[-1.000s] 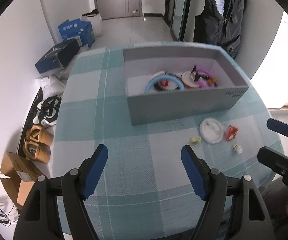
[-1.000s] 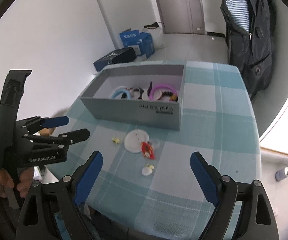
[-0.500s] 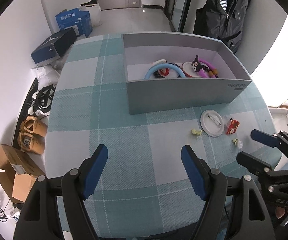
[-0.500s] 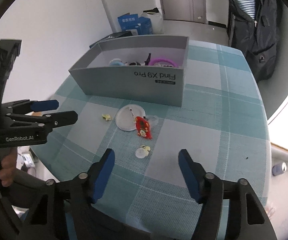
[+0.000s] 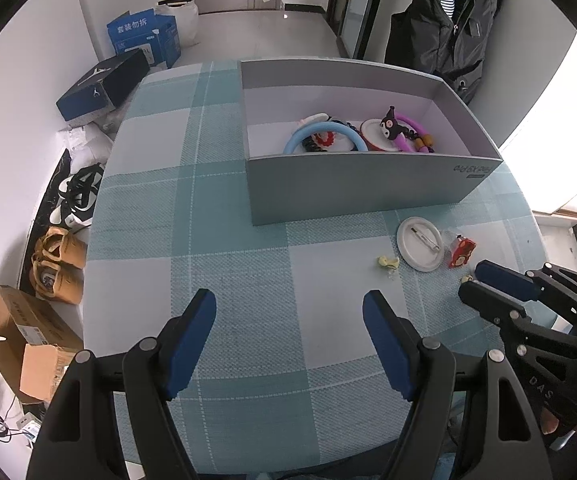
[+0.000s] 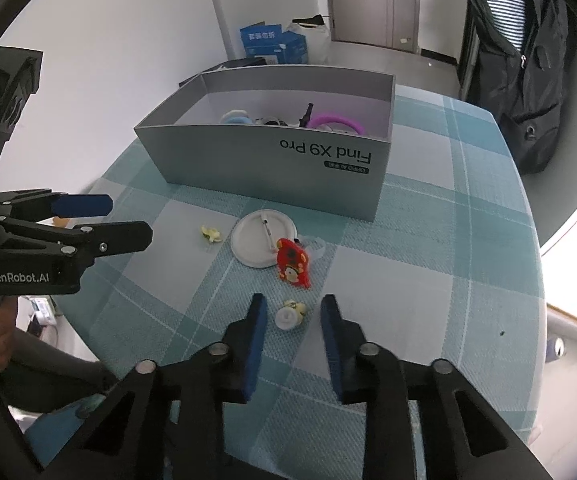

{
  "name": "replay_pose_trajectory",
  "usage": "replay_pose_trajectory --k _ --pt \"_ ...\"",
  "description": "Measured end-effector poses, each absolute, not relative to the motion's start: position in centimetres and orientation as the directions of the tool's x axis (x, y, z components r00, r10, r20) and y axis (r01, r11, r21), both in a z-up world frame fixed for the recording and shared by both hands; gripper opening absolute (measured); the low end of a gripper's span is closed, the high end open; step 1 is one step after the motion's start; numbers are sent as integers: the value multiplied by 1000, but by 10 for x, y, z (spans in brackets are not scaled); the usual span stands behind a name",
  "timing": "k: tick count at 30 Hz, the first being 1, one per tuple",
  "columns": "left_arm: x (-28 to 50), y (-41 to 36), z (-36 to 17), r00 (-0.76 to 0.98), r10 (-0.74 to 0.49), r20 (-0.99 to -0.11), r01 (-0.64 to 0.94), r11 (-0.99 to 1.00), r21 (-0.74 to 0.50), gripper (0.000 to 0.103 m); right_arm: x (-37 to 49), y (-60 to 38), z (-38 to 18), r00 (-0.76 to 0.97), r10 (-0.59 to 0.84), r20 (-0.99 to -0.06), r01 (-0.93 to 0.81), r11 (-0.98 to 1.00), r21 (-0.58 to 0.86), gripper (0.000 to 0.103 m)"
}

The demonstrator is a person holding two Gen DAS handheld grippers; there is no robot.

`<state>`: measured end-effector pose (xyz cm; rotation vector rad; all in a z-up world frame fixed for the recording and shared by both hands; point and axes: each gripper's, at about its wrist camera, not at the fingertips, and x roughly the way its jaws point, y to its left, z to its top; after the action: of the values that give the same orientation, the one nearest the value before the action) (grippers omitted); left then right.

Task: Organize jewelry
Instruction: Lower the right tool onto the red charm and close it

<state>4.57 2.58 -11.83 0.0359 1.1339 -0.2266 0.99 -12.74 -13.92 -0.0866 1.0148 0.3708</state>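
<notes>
The right gripper [image 6: 293,322], jaws parted, straddles a small white charm [image 6: 287,317] on the checked table [image 6: 428,280] near the box [image 6: 272,168]; the left gripper [image 5: 289,322] hovers wide open.

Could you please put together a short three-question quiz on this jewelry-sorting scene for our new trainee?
1. True or false: the round white badge lies inside the grey box.
2. Which item sits between the right gripper fingers?
A. the red charm
B. the small white piece with a yellow bit
C. the purple ring
3. Fill in: the left gripper is wide ____ and holds nothing.

Key
1. False: it lies on the checked tablecloth in front of the box.
2. B. The fingers flank it with gaps on both sides, not yet closed on it.
3. open
</notes>
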Motion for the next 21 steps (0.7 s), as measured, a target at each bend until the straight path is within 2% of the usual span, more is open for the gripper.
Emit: replay_pose_trajectory --k 2,8,16,21 --pt "46 27 -119 400 -162 -902 194 977 -90 72 10 -125 -139 471 265 -841 -354 931 95 13" --pt "47 27 -118 396 -180 -900 195 975 -109 72 5 -117 -140 494 231 -838 -383 923 29 13" --pt "44 17 -116 384 -247 -890 245 956 -159 72 7 -123 -131 507 250 -825 -354 933 65 12" --pt "42 7 -114 396 -252 -883 275 950 -148 72 7 -129 -124 518 264 -813 -333 938 92 12"
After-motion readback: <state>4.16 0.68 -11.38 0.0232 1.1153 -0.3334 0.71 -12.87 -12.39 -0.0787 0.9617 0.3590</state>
